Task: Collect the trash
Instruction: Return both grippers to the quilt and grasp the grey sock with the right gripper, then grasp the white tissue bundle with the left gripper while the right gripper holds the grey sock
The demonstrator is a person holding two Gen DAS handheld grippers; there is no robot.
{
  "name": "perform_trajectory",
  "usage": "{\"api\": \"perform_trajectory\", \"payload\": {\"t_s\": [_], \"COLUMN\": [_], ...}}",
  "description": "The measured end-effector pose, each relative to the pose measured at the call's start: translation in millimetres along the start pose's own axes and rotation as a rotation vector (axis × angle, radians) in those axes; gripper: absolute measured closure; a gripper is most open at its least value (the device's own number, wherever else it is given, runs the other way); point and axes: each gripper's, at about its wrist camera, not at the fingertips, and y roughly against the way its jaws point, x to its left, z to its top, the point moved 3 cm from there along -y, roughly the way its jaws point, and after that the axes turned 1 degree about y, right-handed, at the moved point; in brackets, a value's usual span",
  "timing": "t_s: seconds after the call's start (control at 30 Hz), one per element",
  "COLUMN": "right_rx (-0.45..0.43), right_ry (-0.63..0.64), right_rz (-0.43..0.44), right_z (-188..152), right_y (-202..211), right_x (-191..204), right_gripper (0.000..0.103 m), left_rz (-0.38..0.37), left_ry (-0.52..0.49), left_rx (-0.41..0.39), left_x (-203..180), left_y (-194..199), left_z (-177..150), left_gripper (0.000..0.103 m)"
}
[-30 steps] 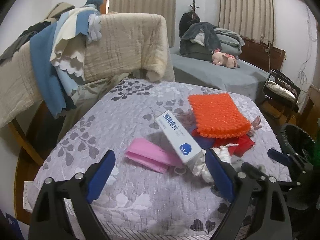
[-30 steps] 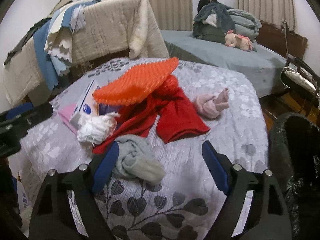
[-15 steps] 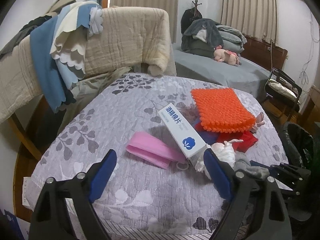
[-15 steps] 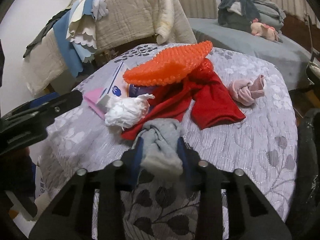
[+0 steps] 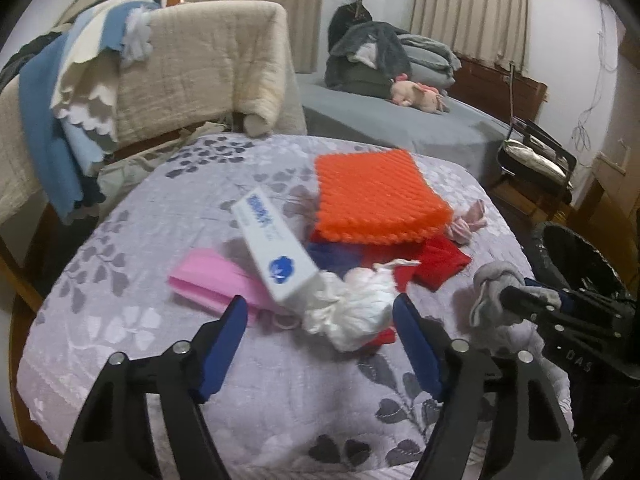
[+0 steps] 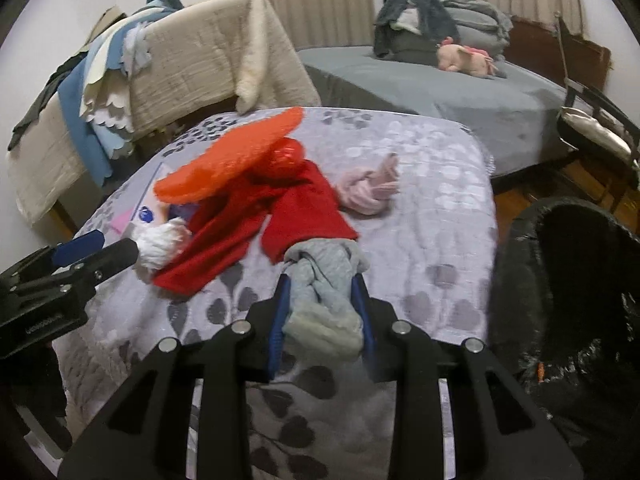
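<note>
The right gripper (image 6: 322, 300) is clenched on a crumpled grey cloth bundle (image 6: 320, 296) above the grey leaf-patterned quilt (image 6: 432, 208). The left gripper (image 5: 320, 320), its jaws just narrowing yet free, brackets a white crumpled plastic wad (image 5: 356, 308) beside the black-lined bin (image 6: 568, 280).

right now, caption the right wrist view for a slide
Right gripper shut on a grey sock above the floral table cover, black-lined bin at right.

Lying bare along the near edge of the table (image 5: 132, 364), free for passing. Crowding the middle: white box (image 5: 276, 254), pink pouch (image 5: 208, 280), white wad (image 5: 356, 308), orange mat (image 5: 372, 196), red cloth (image 6: 308, 212). Standing open beside the right edge, black bin (image 6: 568, 280).
</note>
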Motion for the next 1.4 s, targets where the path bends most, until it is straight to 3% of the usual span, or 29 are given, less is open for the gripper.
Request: {"api": "perform_trajectory", "payload": {"t_s": [0.17,0.23,0.33,0.9,1.4], "right_rx": [-0.006,-0.008,-0.011,-0.098,-0.174], "right_ry": [-0.002,-0.006,-0.009,-0.008,-0.055], "right_rz": [-0.014,-0.015,-0.017,-0.019,-0.081], "right_z": [-2.7,-2.6,-1.8,18.4,27.6], "right_y": [6.4,8.3,11.1,54.4,100.3], "right_x": [-8.1,-9.2,-11.3,-14.4,-47.4], "right_gripper": [0.073,0.073,0.073,0.073,0.073], "left_rz": [-0.037,-0.053,-0.052,-0.101,-0.168], "left_ry": [0.012,0.007,-0.011,-0.017,-0.066], "left_rx": [0.043,0.069,0.069,-0.015,-0.057], "left_x": [-5.6,-8.1,-11.1,-32.8,-78.6], "left_y": [-16.2,-21.2,-19.1,28.6,47.6], "left_z": [-1.8,-3.7,-5.3,17.0,36.4], "left_gripper": [0.054,0.074,0.079,0.082,0.082]}}
